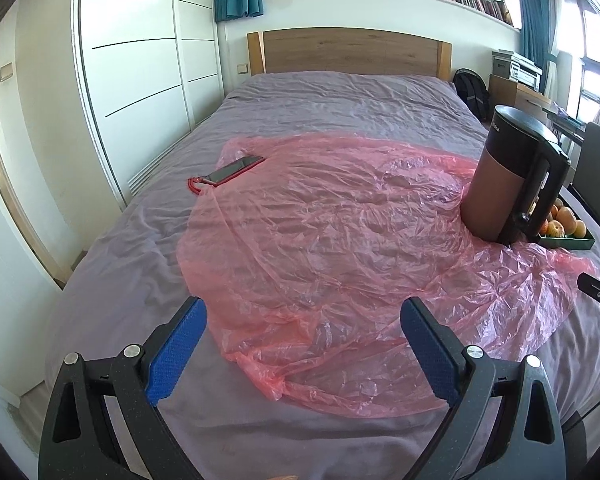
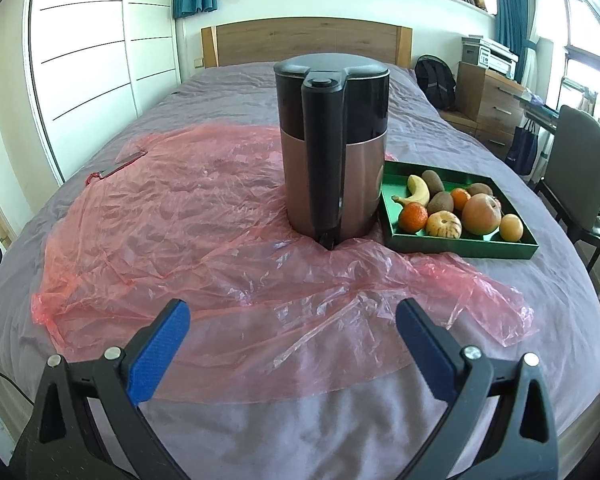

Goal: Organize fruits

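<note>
Fruit: a banana (image 2: 415,191), kiwis (image 2: 435,180), two mandarins (image 2: 413,216), a large apple (image 2: 481,214), a small ribbed squash-like piece (image 2: 443,225) and a round yellow fruit (image 2: 511,227) are all seen lying loose in the shallow dark-green square tray (image 2: 459,246).
Tray: it rests on the grey-mauve bed (image 2: 260,420), just right of the kettle, at the edge of the plastic.
Left gripper (image 1: 303,344): its blue-padded fingers are held wide apart, nothing between them, over the near end of the sheet.
Right gripper (image 2: 294,342): its fingers are likewise spread and empty, aimed at the kettle.
Stage: it cannot be settled; fruit gathered in one tray fits a tidy finish as well as a pile waiting to be sorted.
Handling (a judgement only): round fruit should be gripped across its widest part with light pressure, as it is expected to roll on the soft bedding; the banana is better taken at mid-length.
Obstruction: the tall copper-and-black electric kettle (image 2: 331,152) stands between the left gripper and the tray, hiding most of it in the left view, so the tray is more easily reached from the right.
Sheet: the crinkled pink translucent plastic sheet (image 1: 319,240) is spread over the bed and could be snagged by low fingers.
Other: a dark phone with a red cord (image 1: 232,172) lies at the sheet's far left corner, well apart from the fruit.
</note>
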Available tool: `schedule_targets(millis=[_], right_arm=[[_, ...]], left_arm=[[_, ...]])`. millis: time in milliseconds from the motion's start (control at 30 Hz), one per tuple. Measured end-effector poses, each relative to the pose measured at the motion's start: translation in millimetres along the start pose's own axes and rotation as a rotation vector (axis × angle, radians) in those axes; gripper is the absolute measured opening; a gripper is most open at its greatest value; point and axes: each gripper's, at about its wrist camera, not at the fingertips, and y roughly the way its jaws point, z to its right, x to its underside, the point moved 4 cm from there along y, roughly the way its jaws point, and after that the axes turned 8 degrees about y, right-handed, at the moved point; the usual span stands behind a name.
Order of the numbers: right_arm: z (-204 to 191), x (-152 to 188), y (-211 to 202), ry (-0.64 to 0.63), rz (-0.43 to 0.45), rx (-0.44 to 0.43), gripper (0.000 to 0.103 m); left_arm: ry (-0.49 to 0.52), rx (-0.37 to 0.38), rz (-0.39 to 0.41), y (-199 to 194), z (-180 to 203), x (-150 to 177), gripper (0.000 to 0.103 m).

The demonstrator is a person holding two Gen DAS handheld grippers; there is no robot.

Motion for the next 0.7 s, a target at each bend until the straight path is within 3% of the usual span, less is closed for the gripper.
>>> schedule_targets(millis=[700], right_arm=[[11.4, 1.4, 2.0, 0.018, -0.013, 0.034, 0.103]], left_arm=[[0.032, 0.015, -0.008, 4.9, 20.0, 0.3, 0.095]])
